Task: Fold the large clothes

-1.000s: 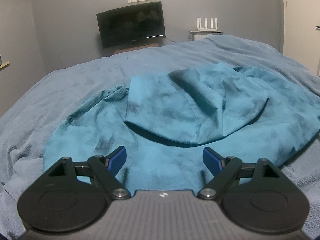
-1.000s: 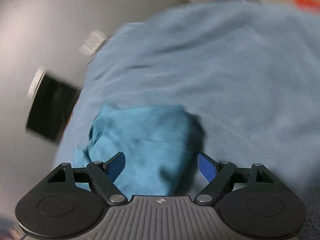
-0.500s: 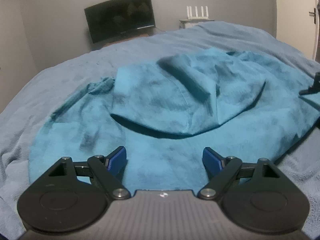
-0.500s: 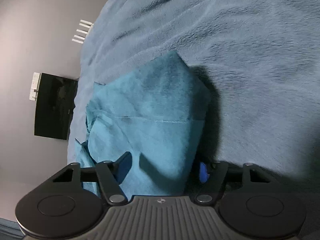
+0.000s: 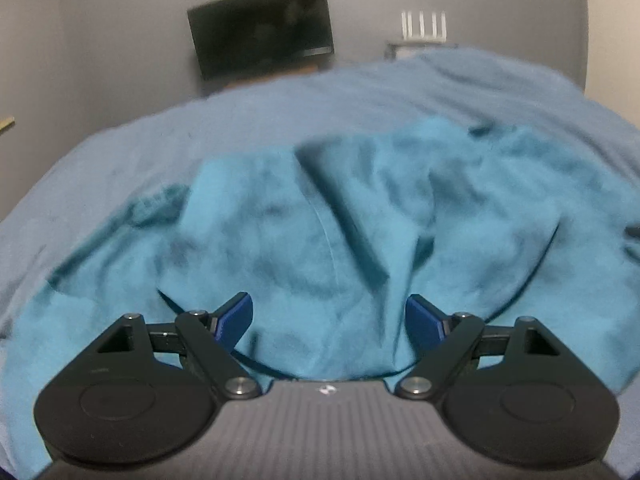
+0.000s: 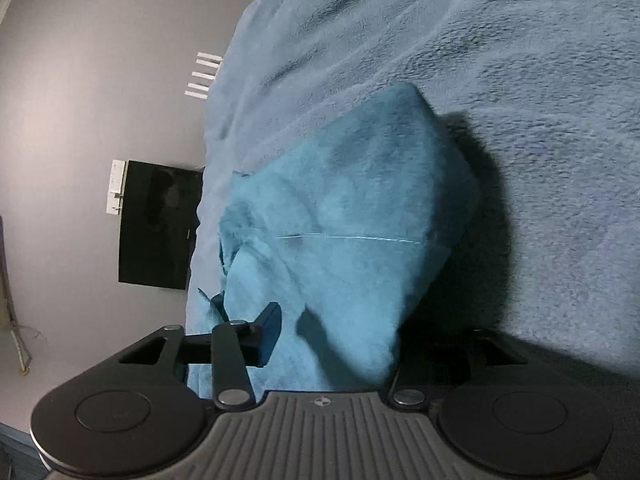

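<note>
A large teal garment (image 5: pixel 320 248) lies crumpled on a blue-grey bed blanket (image 5: pixel 240 128), with a folded flap on top. My left gripper (image 5: pixel 329 318) is open, its blue pads on either side of the flap's near edge. In the right wrist view the garment's corner (image 6: pixel 344 240) lies between the fingers of my right gripper (image 6: pixel 332 336). Its left finger (image 6: pixel 266 334) has moved inward against the cloth; the right finger is hidden under the fabric.
A black monitor (image 5: pixel 262 26) stands against the grey wall behind the bed, with a white router (image 5: pixel 424 28) to its right. The blanket (image 6: pixel 500 80) spreads wide to the right of the garment.
My left gripper has moved forward over the garment to the flap's edge. My right gripper has rolled sideways, pushed onto the garment's corner and narrowed its jaws on it.
</note>
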`<action>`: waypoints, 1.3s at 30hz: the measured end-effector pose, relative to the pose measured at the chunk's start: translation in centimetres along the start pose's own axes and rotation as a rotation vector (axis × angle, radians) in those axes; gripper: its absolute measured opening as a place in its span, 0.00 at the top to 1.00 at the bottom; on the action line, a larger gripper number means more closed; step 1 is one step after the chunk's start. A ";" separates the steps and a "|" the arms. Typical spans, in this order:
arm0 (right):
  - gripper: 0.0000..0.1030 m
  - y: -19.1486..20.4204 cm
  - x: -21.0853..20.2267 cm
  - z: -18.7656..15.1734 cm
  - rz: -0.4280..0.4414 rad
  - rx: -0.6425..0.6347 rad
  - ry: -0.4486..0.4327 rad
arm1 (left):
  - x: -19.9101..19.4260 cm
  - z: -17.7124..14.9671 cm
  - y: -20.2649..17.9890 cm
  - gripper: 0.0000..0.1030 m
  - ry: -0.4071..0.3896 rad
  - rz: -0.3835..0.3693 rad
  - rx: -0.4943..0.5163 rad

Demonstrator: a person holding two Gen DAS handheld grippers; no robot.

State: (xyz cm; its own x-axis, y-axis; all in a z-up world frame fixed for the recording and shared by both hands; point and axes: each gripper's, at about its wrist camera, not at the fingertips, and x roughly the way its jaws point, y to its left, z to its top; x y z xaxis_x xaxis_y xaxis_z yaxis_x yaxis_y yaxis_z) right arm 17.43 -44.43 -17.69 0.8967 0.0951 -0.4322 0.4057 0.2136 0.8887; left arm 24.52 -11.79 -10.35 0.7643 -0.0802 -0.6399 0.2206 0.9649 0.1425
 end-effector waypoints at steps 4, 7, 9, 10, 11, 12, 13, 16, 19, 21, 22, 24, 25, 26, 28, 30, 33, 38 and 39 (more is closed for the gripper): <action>0.48 0.3 0.3 -0.1 0.031 -0.027 -0.016 | 1.0 -3.0 -1.6 0.20 -0.016 0.009 0.008; 0.63 1.0 -0.4 -0.5 0.041 -0.098 -0.028 | 1.0 -4.8 -2.5 0.20 -0.040 0.022 0.053; 0.77 2.4 -0.5 -1.0 0.054 -0.197 -0.031 | 1.3 -4.8 -2.8 0.21 -0.039 0.032 0.080; 0.82 3.2 -0.5 -1.4 0.067 -0.246 -0.030 | 1.5 -4.8 -2.8 0.20 -0.035 0.030 0.080; 0.85 4.1 -0.6 -1.8 0.078 -0.300 -0.035 | 1.6 -4.9 -2.7 0.20 -0.031 0.025 0.075; 0.86 5.1 -0.8 -2.4 0.084 -0.373 -0.041 | 1.8 -4.9 -2.6 0.20 -0.029 0.021 0.069; 0.87 6.1 -1.0 -3.0 0.090 -0.442 -0.049 | 1.8 -4.9 -2.5 0.20 -0.026 0.018 0.065; 0.88 9.4 -2.3 -5.6 0.141 -0.679 -0.073 | 1.9 -4.8 -2.7 0.20 -0.024 0.021 0.070; 0.88 12.7 -4.2 -9.9 0.229 -0.971 -0.097 | 1.5 -4.4 -2.1 0.21 -0.016 -0.001 0.066; 0.89 14.3 -5.5 -13.5 0.292 -1.181 -0.121 | 0.5 -3.5 -0.6 0.20 0.021 -0.045 0.061; 0.89 14.9 -6.1 -15.2 0.326 -1.277 -0.126 | -0.6 -2.9 1.1 0.20 0.018 -0.058 0.008; 0.89 15.5 -7.0 -17.8 0.359 -1.400 -0.125 | -3.1 -2.0 5.5 0.20 -0.018 -0.104 -0.174; 0.89 15.6 -7.3 -19.0 0.365 -1.459 -0.123 | -4.5 -1.6 8.5 0.20 -0.032 -0.147 -0.301; 0.89 15.6 -7.6 -20.4 0.366 -1.531 -0.125 | -5.7 -1.4 11.0 0.20 -0.045 -0.186 -0.402; 0.89 15.5 -7.7 -22.7 0.360 -1.648 -0.125 | -8.1 -1.4 15.8 0.18 -0.090 -0.271 -0.584; 0.89 15.1 -7.7 -25.3 0.352 -1.756 -0.111 | -9.9 -1.7 18.9 0.13 -0.128 -0.344 -0.694; 0.88 13.7 -8.8 -28.8 0.352 -1.890 -0.072 | -12.0 -2.5 21.1 0.09 -0.204 -0.418 -0.734; 0.86 12.2 -7.8 -31.5 0.394 -1.973 0.064 | -10.5 -2.8 21.2 0.06 -0.162 -0.587 -0.752; 0.86 11.7 -7.9 -31.9 0.406 -1.984 0.095 | -9.8 -2.8 20.9 0.06 -0.136 -0.590 -0.739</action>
State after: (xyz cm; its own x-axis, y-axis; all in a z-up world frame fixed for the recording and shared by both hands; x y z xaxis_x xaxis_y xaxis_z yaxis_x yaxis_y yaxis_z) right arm 9.43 -11.70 -8.71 0.8309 0.4287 -0.3546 -0.5507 0.7243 -0.4148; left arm 19.95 9.88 -3.27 0.7262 -0.5876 -0.3568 0.1899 0.6702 -0.7174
